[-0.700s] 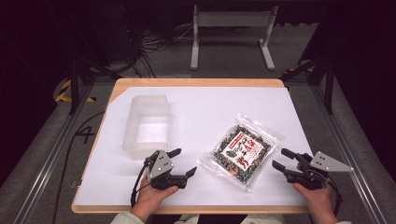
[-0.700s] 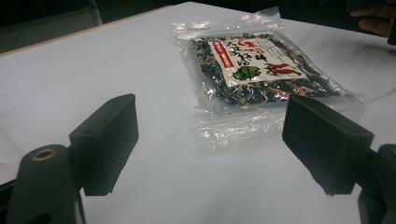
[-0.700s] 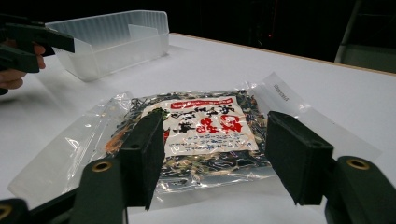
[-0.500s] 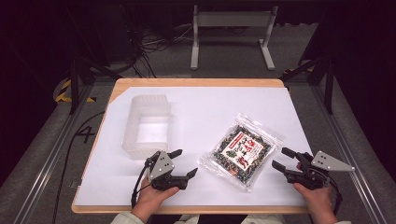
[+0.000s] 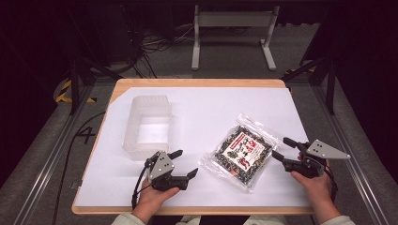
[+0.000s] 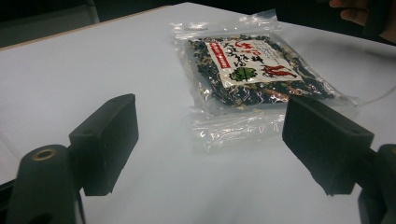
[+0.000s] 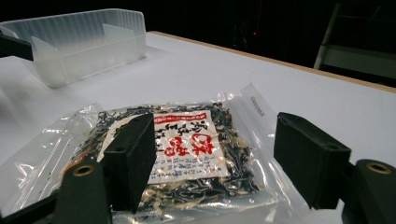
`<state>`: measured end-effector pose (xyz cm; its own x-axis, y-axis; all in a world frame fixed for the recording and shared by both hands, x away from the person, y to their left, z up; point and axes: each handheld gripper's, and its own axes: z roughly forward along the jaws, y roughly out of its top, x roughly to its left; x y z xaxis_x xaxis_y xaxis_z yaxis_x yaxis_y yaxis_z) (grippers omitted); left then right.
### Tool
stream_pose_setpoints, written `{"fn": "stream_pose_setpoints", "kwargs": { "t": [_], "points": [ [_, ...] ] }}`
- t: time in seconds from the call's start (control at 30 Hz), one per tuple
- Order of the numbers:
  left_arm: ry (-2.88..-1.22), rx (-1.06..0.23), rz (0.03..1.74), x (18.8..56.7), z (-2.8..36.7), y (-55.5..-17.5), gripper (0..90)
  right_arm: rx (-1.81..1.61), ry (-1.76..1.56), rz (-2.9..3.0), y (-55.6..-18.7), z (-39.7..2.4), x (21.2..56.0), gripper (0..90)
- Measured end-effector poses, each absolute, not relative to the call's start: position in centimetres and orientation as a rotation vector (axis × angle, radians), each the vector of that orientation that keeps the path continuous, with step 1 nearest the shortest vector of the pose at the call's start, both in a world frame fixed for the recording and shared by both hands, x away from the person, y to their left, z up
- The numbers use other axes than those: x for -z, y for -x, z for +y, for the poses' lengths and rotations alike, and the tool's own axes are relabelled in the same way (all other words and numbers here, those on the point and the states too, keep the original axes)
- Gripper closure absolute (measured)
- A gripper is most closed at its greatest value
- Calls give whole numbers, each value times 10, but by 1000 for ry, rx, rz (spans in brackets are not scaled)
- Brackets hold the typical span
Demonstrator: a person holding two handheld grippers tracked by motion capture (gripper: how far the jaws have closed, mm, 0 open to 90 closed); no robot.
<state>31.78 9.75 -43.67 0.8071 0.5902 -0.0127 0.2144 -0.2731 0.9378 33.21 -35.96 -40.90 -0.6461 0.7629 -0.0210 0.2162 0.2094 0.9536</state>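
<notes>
Nearest to me, my left gripper (image 5: 183, 164) has drifted a little toward the packet since a moment ago, its jaws spread wide and holding nothing; it now points across the white sheet at the near corner of the bag. My right gripper (image 5: 283, 149) sits where it was, jaws likewise apart and empty, just beside the packet's right edge without pressing on it. Between the two lies the clear packet of dried mix (image 5: 239, 152) with its red and white label, flat on the table (image 5: 244, 83) and untouched, its loose plastic margin facing my left jaws. I judge that the small approach sets up a pick from both sides, probably to carry the bag over. Farther back and left stands the translucent bin (image 5: 146, 123), empty as far as I can see. I count one packet, one bin, two grippers.
</notes>
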Motion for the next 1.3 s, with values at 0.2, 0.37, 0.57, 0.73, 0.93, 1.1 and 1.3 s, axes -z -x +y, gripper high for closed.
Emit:
{"fn": "stream_pose_setpoints", "kwargs": {
  "t": [0.2, 0.37, 0.57, 0.73, 0.93, 1.1, 1.3],
  "points": [
    [-1853, -408, 618, 437, 97, -317, 192, -1440, -908, 2021, -347, -357, 399, 295],
    [-1856, -407, 616, 438, 96, -317, 192, -1449, -920, 2032, -355, -358, 397, 277],
    [-1856, -405, 614, 438, 96, -317, 192, -1446, -957, 2033, -368, -357, 396, 272],
    [-1855, -404, 610, 438, 96, -317, 193, -1449, -1008, 2031, -377, -357, 399, 273],
    [-1918, -475, 689, 439, 94, -318, 158, -1421, -1054, 2039, -379, -358, 403, 272],
    [-1907, -462, 699, 439, 96, -320, 153, -1385, -1098, 2042, -382, -362, 410, 272],
    [-1916, -453, 674, 440, 94, -319, 164, -1322, -1226, 2039, -391, -374, 421, 219]
  ]
}}
